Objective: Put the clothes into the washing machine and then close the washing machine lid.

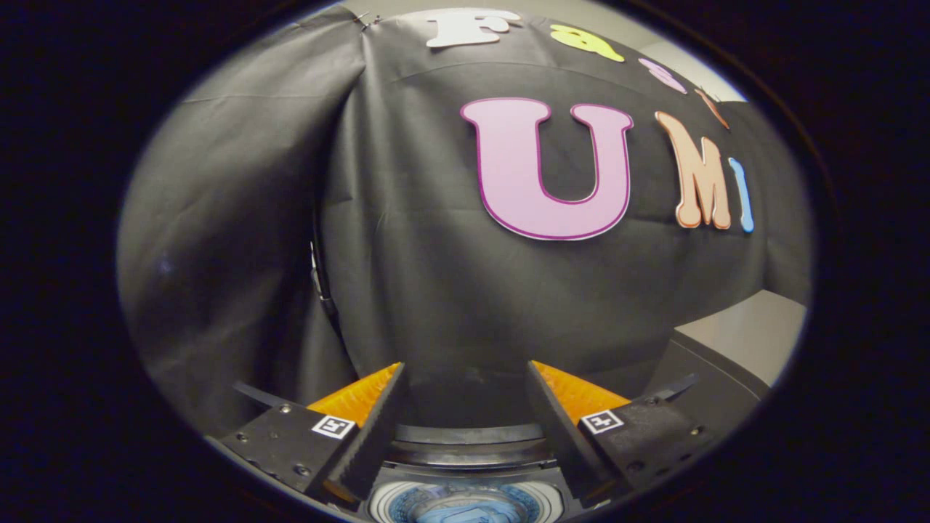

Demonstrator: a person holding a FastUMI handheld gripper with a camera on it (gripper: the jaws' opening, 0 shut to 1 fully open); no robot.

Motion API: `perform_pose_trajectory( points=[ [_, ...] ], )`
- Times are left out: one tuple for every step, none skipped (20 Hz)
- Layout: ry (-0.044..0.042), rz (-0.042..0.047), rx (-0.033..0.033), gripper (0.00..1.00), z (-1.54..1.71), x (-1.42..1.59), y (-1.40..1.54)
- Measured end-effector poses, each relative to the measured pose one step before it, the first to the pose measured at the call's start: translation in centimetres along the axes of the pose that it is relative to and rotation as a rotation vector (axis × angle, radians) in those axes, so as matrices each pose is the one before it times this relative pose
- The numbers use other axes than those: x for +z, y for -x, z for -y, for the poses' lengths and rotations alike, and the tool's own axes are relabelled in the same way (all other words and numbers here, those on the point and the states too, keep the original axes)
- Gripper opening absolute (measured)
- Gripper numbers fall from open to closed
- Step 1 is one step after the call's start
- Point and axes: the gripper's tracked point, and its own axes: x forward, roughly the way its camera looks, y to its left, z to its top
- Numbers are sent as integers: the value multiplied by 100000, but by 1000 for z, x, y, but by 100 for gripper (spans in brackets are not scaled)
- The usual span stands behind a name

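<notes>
Nearest the camera, the gripper (pixel 465 378) is seen with its jaws spread wide apart and nothing held between them; the left finger reaches toward about 11 o'clock and the right finger toward about 1 o'clock, and a small square marker is carried on the block behind each. Between the bases of the fingers, at 6 o'clock, the top opening of the washing machine (pixel 465 443) is looked down into: a dark, curved rim is seen first, and below it a pale ring around a bluish drum interior (pixel 465 508), whose contents cannot be made out. Whether any clothes lie inside cannot be told, and the lid cannot be picked out with certainty. Beyond the fingertips, from 9 o'clock round to 3 o'clock, the black cloth wall (pixel 436 276) of the booth is hung in loose folds, with a vertical seam or gap at about 9 o'clock where two panels meet. At about 4 o'clock, past the right finger, a pale grey flat surface (pixel 748 341) is seen above a dark slanted edge; it cannot be told whether this belongs to the machine or to a counter beside it. At 12 o'clock, above the cloth, a strip of light wall (pixel 625 22) is visible.
</notes>
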Motion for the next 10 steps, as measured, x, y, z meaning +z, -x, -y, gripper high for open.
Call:
perform_pose_trajectory(
  points=[
    [-18,251,-137,97,-28,14,248],
    [-225,99,-11,97,46,-85,202],
    [212,279,96,97,-66,-103,252],
    [111,438,159,97,-41,-18,271],
    [-208,226,102,97,82,-154,117],
    [25,324,-80,97,-57,-27,136],
    [208,-2,48,97,13,-38,187],
    [-256,13,-18,97,7,-108,126],
    [-7,372,7,97,5,-36,194],
    [116,308,223,97,-35,-8,149]
  ],
)
